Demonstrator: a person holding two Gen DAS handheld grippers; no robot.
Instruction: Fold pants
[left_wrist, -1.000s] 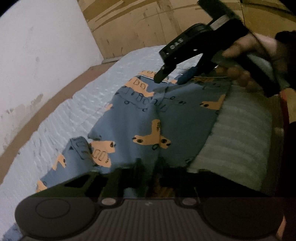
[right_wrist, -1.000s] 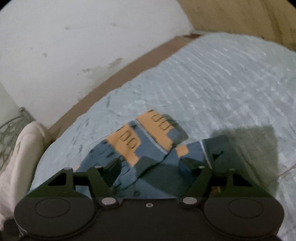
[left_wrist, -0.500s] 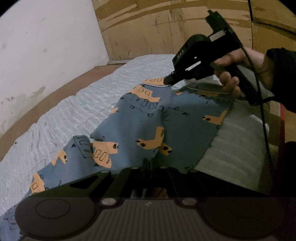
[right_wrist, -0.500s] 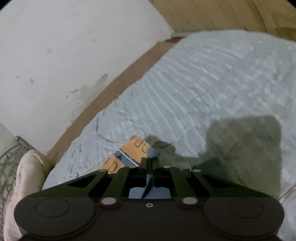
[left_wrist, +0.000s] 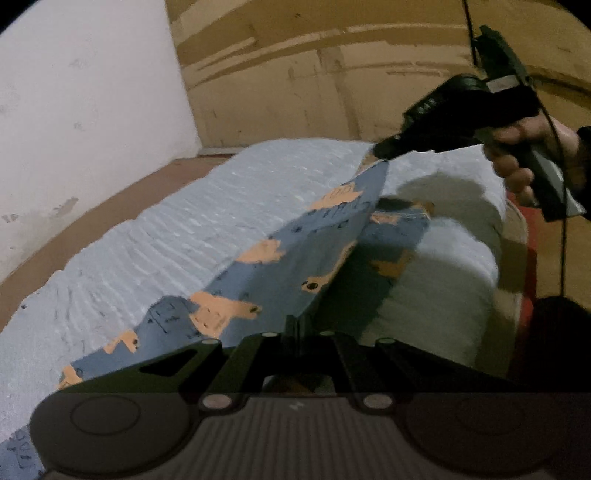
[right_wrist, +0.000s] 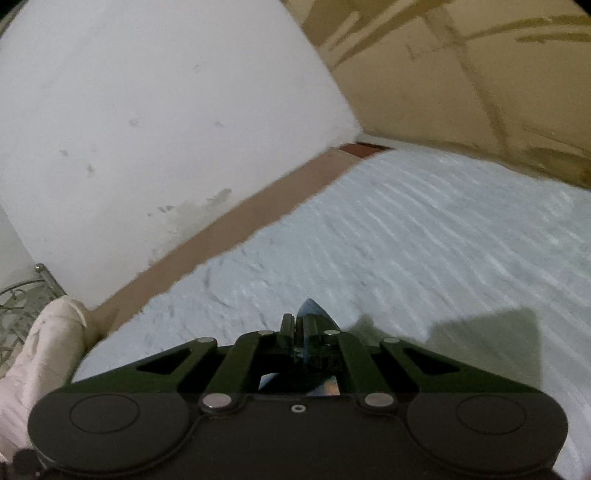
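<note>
Now both the left gripper (left_wrist: 295, 325) and right gripper (left_wrist: 380, 151) are pinching the pants (left_wrist: 295, 258) tight, so they should be lifting evenly to keep the cloth flat.

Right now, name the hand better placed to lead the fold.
Probably right: the right tongs pinch the lifted far corner of the pants; the left tongs clamp the near edge, anchoring it.

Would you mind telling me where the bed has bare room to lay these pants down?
The pale blue ribbed bedspread lies bare between the brown bed frame edge and the wooden headboard. The near side is crowded: the blue orange-printed pants hang there between the left gripper and right gripper.
</note>
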